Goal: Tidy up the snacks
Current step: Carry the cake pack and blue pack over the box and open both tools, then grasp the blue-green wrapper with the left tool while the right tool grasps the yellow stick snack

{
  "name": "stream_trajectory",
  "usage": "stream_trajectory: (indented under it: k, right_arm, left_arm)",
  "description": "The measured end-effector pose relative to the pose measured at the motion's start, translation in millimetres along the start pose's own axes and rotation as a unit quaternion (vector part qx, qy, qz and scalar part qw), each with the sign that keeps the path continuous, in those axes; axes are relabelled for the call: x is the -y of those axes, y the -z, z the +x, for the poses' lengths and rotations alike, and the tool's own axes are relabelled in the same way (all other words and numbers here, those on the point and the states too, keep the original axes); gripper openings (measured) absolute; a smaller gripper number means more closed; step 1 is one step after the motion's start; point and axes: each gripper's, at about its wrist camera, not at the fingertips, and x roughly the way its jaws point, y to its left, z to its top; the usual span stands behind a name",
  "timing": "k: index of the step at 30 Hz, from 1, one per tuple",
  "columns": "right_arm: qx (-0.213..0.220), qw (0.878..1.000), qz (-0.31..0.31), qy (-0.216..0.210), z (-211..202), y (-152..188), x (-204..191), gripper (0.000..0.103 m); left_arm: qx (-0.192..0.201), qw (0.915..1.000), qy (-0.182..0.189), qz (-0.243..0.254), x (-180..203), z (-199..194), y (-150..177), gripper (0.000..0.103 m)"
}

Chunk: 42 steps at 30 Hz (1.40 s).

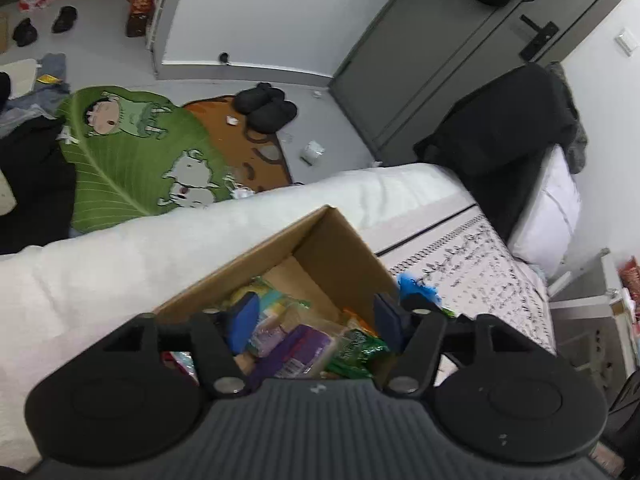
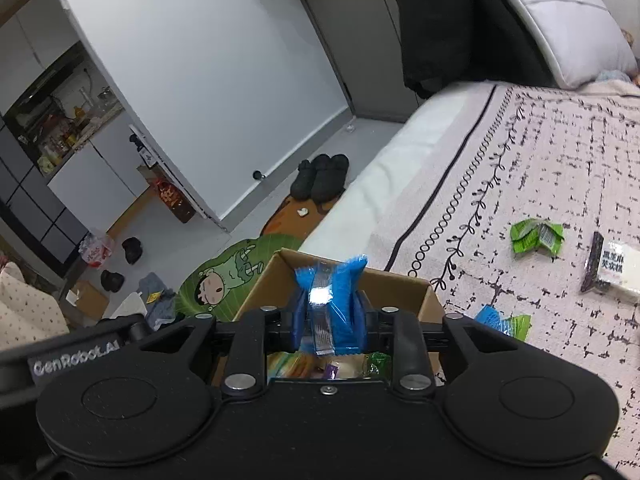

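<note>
Right wrist view has my right gripper (image 2: 329,312) clenched on a blue snack packet (image 2: 330,300), which stands upright between the two fingers with its crimped top poking above them. Directly ahead of and below the fingers sits the open cardboard box (image 2: 404,280), on a patterned bedspread (image 2: 520,184). Past the packet's lower end I can see wrappers already lying in the box. Off to the right of my tool, well apart from the box, a green snack packet (image 2: 537,235) lies on the bedspread, and farther right a white-labelled packet (image 2: 618,270). Just beside the box's right corner another blue and green wrapper (image 2: 505,322) rests on the cloth.

Left wrist view shows my left gripper (image 1: 316,320) released, jaws spread wide with nothing between them, hovering over the same box (image 1: 332,240). Under the fingers lie a purple packet (image 1: 296,350), a green packet (image 1: 356,354) and a yellowish one (image 1: 264,292). Beyond the right finger a bit of the blue packet (image 1: 416,286) shows at the box's edge. Ahead, past the white bed edge (image 1: 120,248), a green cartoon rug (image 1: 132,152) covers the floor.
</note>
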Motion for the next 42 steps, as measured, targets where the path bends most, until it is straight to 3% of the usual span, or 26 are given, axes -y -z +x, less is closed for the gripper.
stream_trajectory:
  k: [5,16,24,31,42]
  right_arm:
    - [-0.006,1.000,0.005,-0.001,-3,2,8,0.040]
    - [0.008,0.999,0.012,0.034,-36,7,48,0.052]
    - [0.014,0.998,0.018,0.063,-60,10,82,0.060]
    - [0.021,0.996,0.014,0.090,-78,13,108,0.077]
    - [0.015,0.994,0.033,0.108,-93,24,155,0.077]
  left_arm:
    - [-0.004,1.0000,-0.006,-0.001,1,4,1,0.072]
    - [-0.005,0.9997,-0.008,0.023,20,7,10,0.080]
    - [-0.002,0.9969,0.000,0.079,51,3,22,0.083]
    - [-0.013,0.9929,0.008,0.118,79,10,40,0.087]
    - [-0.016,0.9867,0.018,0.161,114,21,67,0.088]
